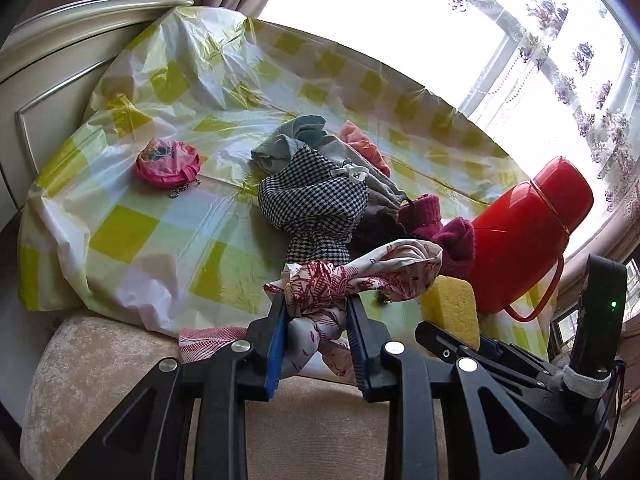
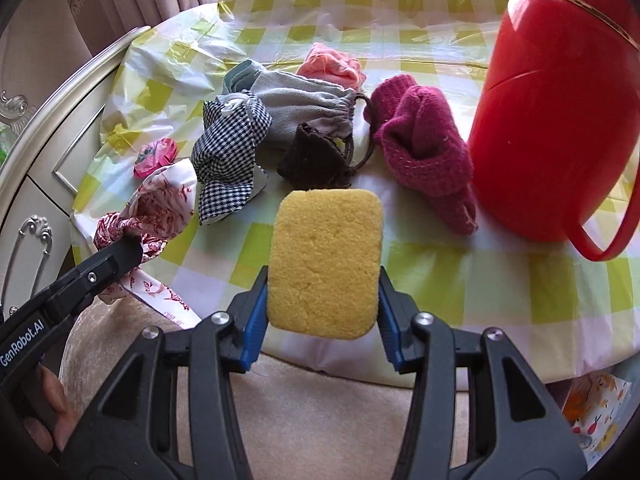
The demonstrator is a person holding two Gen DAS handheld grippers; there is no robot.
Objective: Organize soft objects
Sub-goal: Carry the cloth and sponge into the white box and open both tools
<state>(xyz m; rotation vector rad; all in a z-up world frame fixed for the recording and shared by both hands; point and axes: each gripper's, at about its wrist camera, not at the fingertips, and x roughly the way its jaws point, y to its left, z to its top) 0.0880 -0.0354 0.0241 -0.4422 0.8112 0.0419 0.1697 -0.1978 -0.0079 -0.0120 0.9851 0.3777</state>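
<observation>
My left gripper is shut on a white cloth with red print at the table's near edge; the cloth also shows in the right wrist view. My right gripper is shut on a yellow sponge, held just above the near edge; the sponge also shows in the left wrist view. Behind lie a black-and-white checked cloth, a grey drawstring bag, a dark brown pouch, a magenta knitted item, a pink cloth and a pink round pouch.
A tall red thermos jug with a handle stands at the right of the table. The table has a yellow checked plastic cover. A cream cabinet stands to the left. A beige cushioned seat is below the near edge.
</observation>
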